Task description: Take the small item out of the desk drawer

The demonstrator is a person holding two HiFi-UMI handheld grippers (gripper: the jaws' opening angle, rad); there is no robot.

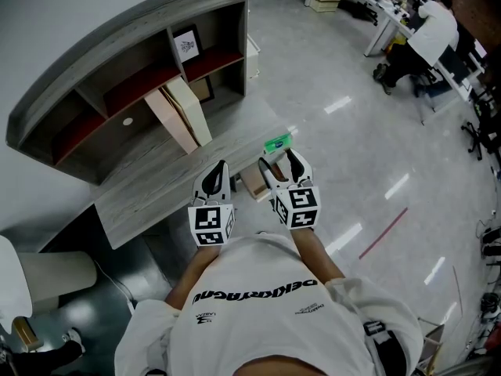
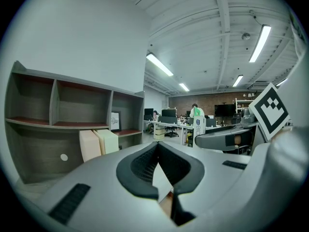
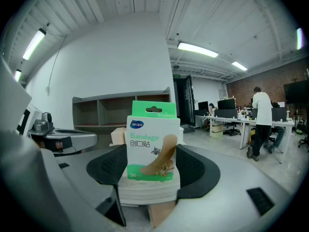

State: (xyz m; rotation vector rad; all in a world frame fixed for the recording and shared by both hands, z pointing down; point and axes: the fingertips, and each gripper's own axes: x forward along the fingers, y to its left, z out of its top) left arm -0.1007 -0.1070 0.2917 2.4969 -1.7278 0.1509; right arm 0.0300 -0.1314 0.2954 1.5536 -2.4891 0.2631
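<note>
The right claw (image 1: 278,158) pinches the bandage box (image 3: 152,144) by its 2 narrow sides, held up near the open drawer (image 1: 254,180). The box looks like light, thin cardboard, so hard squeezing would likely dent it. The left claw (image 2: 157,146) is pressed together, empty.

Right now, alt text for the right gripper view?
A green-and-white bandage box stands upright in the right gripper, its jaws against both sides, above a wood desk edge. Behind it is a grey shelf unit on a white wall; at right, a person stands in an open office.
</note>
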